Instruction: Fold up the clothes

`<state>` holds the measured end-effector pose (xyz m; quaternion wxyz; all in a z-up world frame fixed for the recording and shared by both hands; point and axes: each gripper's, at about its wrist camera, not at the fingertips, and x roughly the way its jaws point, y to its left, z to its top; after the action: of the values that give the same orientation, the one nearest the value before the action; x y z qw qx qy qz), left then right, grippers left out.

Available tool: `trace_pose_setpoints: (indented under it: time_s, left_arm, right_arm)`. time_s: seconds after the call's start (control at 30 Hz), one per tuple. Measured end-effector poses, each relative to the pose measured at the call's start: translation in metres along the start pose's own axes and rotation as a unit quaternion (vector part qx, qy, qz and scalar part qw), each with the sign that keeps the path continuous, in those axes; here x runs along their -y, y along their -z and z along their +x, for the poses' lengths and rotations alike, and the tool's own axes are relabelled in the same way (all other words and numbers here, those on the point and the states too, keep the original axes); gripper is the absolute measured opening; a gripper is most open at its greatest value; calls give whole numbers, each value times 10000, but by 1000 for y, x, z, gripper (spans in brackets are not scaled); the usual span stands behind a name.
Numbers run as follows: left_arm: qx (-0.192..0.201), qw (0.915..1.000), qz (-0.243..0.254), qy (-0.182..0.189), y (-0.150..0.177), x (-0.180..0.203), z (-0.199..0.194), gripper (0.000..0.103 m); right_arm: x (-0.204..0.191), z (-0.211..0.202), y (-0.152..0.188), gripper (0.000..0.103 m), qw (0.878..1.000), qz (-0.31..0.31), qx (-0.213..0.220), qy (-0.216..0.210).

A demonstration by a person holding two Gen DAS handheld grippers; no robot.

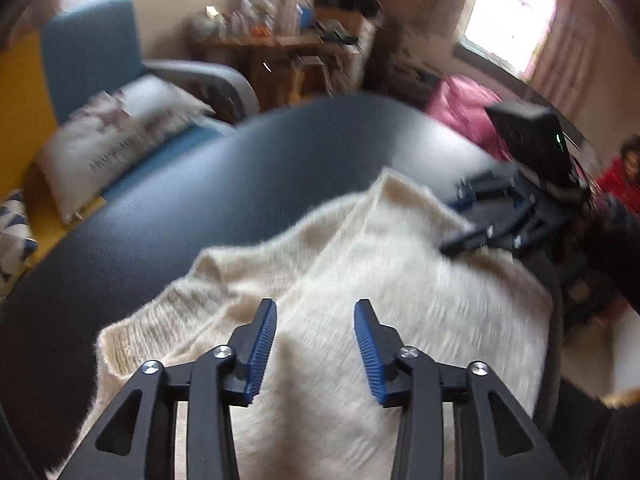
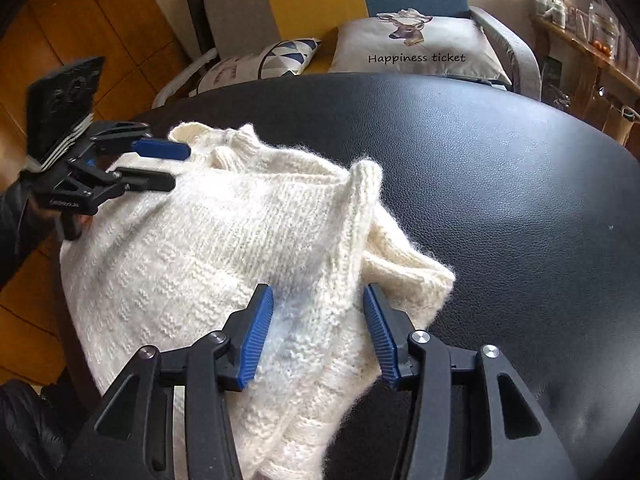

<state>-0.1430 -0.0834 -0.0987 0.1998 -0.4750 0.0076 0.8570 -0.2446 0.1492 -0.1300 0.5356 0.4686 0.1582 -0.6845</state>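
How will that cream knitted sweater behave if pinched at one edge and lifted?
The cream knitted sweater already lies in soft, bunched folds on the black leather-look table, so it will probably droop rather than hold shape. Its thick, fuzzy knit suggests good grip, though loose fibres may snag. Folded layers could slide apart.

Daylight is blowing out the windows (image 1: 508,20) behind the tabletop (image 1: 160,216); the left view is smearing with blur, edges bending, corners darkening.

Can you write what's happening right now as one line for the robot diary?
stage: mid-fold | garment: cream knitted sweater bunched on black leather-look table | left gripper: open, empty | right gripper: open, over sweater
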Motion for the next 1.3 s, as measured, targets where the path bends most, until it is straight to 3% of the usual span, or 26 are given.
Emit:
trace_pose_setpoints:
  time_s: [0.2,0.27,0.43,0.53,0.63,0.77,0.8,0.9,1.03,1.1,1.17,1.23,1.3]
  left_arm:
    - [-383,9976,19,585,-10,-15,16,46]
    - [-487,9967,51,650,-7,-12,20,42]
    - [-286,9986,271,351,2,6,14,9]
    - [-103,9994,335,69,7,16,7,5]
    - [232,9994,128,-200,9,20,-4,5]
    - [785,9960,-43,-414,4,25,-30,5]
    - [870,9951,-19,-479,1,28,-33,5]
    - [996,9927,2,-675,-8,32,-32,5]
    - [916,9903,-288,-1001,-4,28,-9,5]
    - [859,9878,-515,-1189,2,19,4,5]
    - [1044,9841,-734,-1236,9,16,3,5]
    - [1141,9831,-630,-1283,9,21,0,5]
    - [830,9855,-592,-1358,6,20,14,6]
  right_arm:
    - [-1,4,-2,60,10000,-1,9,-56]
    - [-3,5,-2,63,10000,-40,16,-32]
    - [-12,7,-1,64,9995,-237,16,220]
    - [-19,8,-1,63,9983,-356,56,461]
    - [-22,6,2,53,9971,-343,166,657]
    - [-27,-3,2,15,9951,-375,296,861]
    - [-30,-4,2,12,9942,-428,304,934]
    - [-34,-12,-1,10,9925,-382,494,1053]
    - [-16,-6,4,10,9935,224,579,958]
    - [-2,-2,12,9,9927,677,689,717]
    - [8,-7,17,9,9897,1019,846,536]
    - [7,-13,18,9,9885,1068,924,546]
    - [9,-13,20,9,9880,1101,908,584]
